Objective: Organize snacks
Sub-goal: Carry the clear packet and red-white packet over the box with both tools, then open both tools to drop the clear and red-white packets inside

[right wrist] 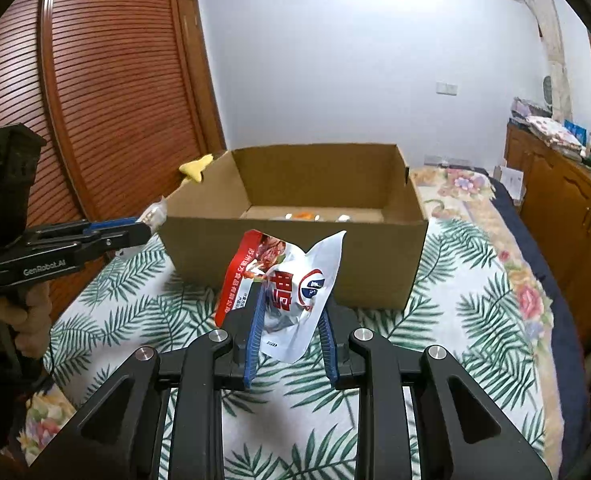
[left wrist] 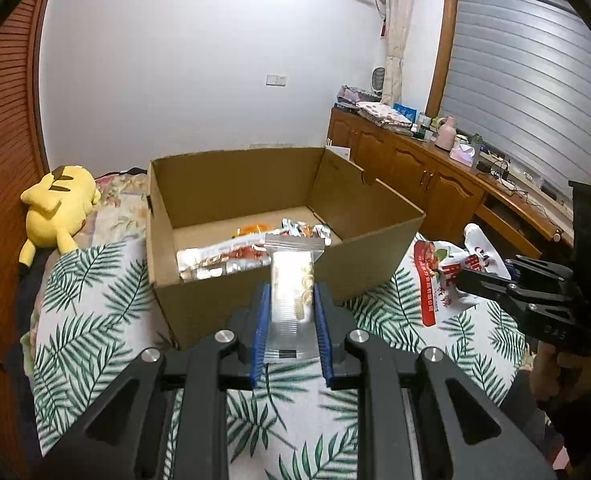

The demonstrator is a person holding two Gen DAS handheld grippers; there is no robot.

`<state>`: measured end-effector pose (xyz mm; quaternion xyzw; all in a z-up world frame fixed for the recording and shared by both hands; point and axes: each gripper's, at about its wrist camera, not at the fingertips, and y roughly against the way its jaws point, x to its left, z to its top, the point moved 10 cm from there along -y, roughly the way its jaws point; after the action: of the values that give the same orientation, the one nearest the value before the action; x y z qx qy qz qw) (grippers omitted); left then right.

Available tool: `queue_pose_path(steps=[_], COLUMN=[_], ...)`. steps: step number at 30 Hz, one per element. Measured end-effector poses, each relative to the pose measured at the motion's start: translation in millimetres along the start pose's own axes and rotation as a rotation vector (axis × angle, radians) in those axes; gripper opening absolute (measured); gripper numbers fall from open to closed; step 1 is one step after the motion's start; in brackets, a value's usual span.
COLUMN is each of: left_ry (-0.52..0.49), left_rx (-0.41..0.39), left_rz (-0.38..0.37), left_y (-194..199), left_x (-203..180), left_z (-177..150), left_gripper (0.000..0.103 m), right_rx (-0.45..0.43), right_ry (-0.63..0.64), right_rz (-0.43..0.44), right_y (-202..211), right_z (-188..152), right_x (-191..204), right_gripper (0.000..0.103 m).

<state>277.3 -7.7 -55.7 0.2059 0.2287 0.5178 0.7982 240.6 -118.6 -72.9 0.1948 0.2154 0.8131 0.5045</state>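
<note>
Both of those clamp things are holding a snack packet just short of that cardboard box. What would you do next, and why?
Probably carry each packet forward over the near wall, then let go. The left gripper is shut on a clear packet and the right gripper on a red and white pouch. Both hang above the bedspread, short of the cardboard box, which is open-topped and already holds snacks.

Left wrist view looks down along its gripper (left wrist: 291, 300) at the box (left wrist: 199, 280), close in, window side to the right. Right wrist view tilts down the same way, its own gripper (right wrist: 291, 312) ahead. Both share box (right wrist: 375, 256), bed (right wrist: 475, 280), and each other's gripper.
</note>
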Motion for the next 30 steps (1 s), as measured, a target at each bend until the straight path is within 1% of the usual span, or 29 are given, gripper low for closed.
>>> queue_pose_path(steps=[8, 16, 19, 22, 30], left_ry=[-0.029, -0.036, -0.029, -0.013, 0.007], left_rx=[-0.025, -0.017, 0.004, 0.03, 0.08], left_rz=[0.004, 0.038, 0.046, 0.053, 0.079], left_y=[-19.9, -50.7, -65.4, -79.1, -95.7], left_x=[7.6, 25.5, 30.0, 32.9, 36.1], left_z=[36.3, 61.0, 61.5, 57.1, 43.5], left_gripper=[0.02, 0.02, 0.02, 0.02, 0.02], right_rx=[-0.031, -0.057, -0.051, -0.032, 0.043], right_ry=[0.03, 0.064, 0.076, 0.08, 0.074], right_rz=[0.004, 0.019, 0.023, 0.026, 0.037], right_y=[-9.6, -43.8, -60.2, -76.1, -115.4], right_z=[30.7, 69.0, 77.6, 78.9, 67.3], right_x=[-4.8, -11.1, -13.1, -15.0, -17.9], right_gripper=[0.024, 0.024, 0.024, 0.024, 0.024])
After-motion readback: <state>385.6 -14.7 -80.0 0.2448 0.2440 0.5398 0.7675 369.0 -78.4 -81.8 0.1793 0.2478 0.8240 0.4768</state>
